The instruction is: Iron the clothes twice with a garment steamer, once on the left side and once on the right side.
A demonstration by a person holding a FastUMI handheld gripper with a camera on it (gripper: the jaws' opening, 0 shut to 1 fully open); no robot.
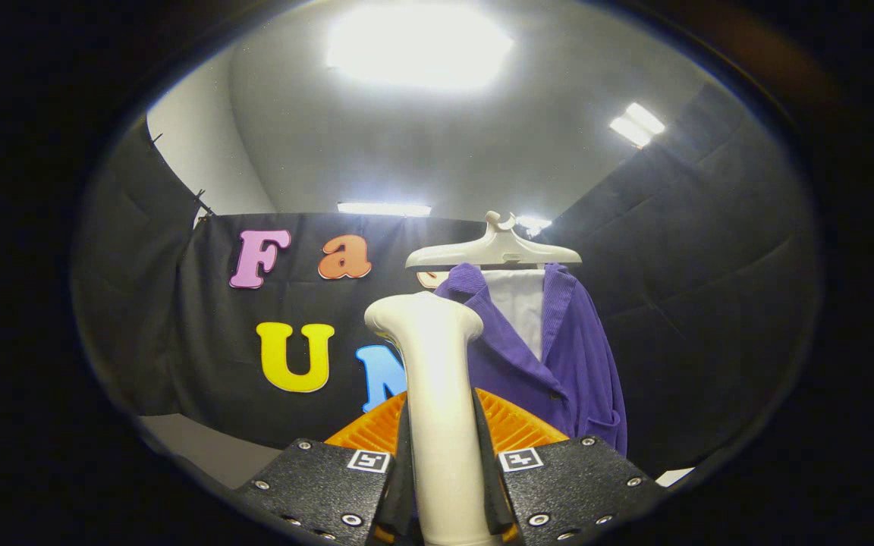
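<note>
My gripper [443, 447] is shut on the cream-white garment steamer [437, 394], both fingers pressing on its handle, which stands upright between them. The steamer's rounded head [423, 315] rises above the fingers. Beyond it hangs a purple jacket [558, 356] with a white lining at the collar, on a pale hanger [494, 250]. The jacket's left lapel lies just behind and to the right of the steamer head, still some way off. The jacket's lower hem is hidden behind my right finger.
The booth's black cloth wall [209, 334] runs behind and to both sides of the jacket. A pale floor or table strip [202, 447] shows low on the left. Ceiling lights [418, 42] glare overhead.
</note>
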